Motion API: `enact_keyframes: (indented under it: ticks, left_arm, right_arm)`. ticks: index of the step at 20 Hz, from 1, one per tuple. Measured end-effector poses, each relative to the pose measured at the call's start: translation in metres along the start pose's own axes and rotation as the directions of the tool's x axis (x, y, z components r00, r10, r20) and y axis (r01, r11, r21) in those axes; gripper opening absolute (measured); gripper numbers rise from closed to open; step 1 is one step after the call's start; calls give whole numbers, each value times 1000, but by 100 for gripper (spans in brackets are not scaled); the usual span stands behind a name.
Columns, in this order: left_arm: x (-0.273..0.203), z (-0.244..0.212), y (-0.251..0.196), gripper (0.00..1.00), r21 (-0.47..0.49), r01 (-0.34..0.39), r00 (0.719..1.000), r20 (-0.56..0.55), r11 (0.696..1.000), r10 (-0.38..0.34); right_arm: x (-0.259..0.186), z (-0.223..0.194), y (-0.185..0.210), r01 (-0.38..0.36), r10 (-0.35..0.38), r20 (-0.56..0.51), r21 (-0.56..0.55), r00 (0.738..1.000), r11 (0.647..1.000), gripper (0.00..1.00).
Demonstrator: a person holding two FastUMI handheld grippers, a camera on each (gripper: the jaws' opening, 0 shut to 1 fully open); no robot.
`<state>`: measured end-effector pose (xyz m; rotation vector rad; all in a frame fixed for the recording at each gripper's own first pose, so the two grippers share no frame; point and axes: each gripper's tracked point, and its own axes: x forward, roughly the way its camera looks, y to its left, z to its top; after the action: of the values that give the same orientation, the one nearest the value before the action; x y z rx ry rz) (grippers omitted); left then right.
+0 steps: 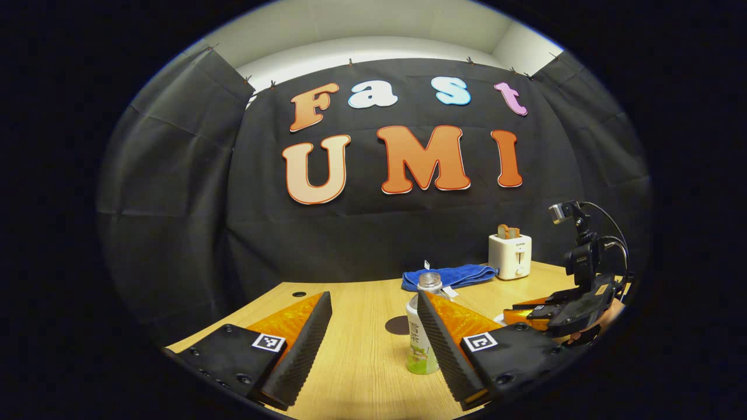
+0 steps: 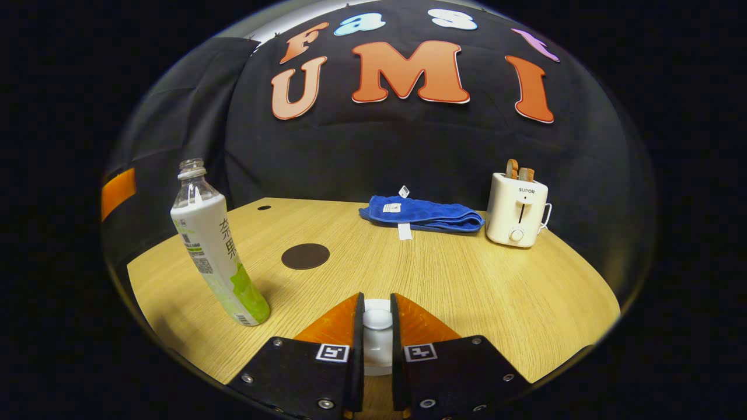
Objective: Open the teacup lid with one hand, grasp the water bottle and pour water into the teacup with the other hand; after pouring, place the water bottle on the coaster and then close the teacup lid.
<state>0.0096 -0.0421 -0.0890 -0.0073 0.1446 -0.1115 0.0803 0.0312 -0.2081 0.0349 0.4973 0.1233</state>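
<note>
The water bottle (image 1: 421,344), clear with a white and green label and no cap, stands upright on the table. My left gripper (image 1: 373,298) is open wide in front of it; the bottle sits just behind its right finger, not between the fingers. In the right gripper view, the bottle (image 2: 216,256) stands at the left. My right gripper (image 2: 377,300) is shut on the knob of the white teacup lid (image 2: 377,319), which rests on the teacup. The dark round coaster (image 2: 305,256) lies bare beyond the bottle. The right gripper (image 1: 522,312) also shows at the right in the left gripper view.
A folded blue towel (image 2: 423,213) lies at the back of the wooden table (image 2: 467,280). A white toaster (image 2: 517,210) with toast stands to its right. The coaster (image 1: 397,325) lies left of the bottle in the left gripper view.
</note>
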Motion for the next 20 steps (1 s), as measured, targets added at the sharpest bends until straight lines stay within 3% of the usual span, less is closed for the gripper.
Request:
enact_keyframes:
  ticks: [4, 8, 17, 18, 20]
  left_arm:
    - [10, -21, -19, 96, -33, 55, 998, -42, 998, -56]
    - [22, -48, -43, 95, -132, 117, 987, -97, 984, -130]
    - [53, -114, -67, 95, -70, 132, 965, -217, 989, -144]
    - [56, -119, -71, 90, -77, 136, 962, -228, 988, -150]
    - [62, -124, -75, 90, -74, 139, 960, -235, 988, -153]
  right_arm:
    - [-7, 11, -6, -2, 1, 36, 51, 999, 999, 18]
    - [-16, 21, -17, 15, -21, 62, 91, 998, 996, 18]
    - [-45, 42, -37, 47, -61, 129, 109, 990, 993, 18]
    - [-50, 45, -39, 52, -67, 138, 106, 988, 993, 18]
    - [-54, 45, -43, 60, -75, 145, 106, 987, 993, 18]
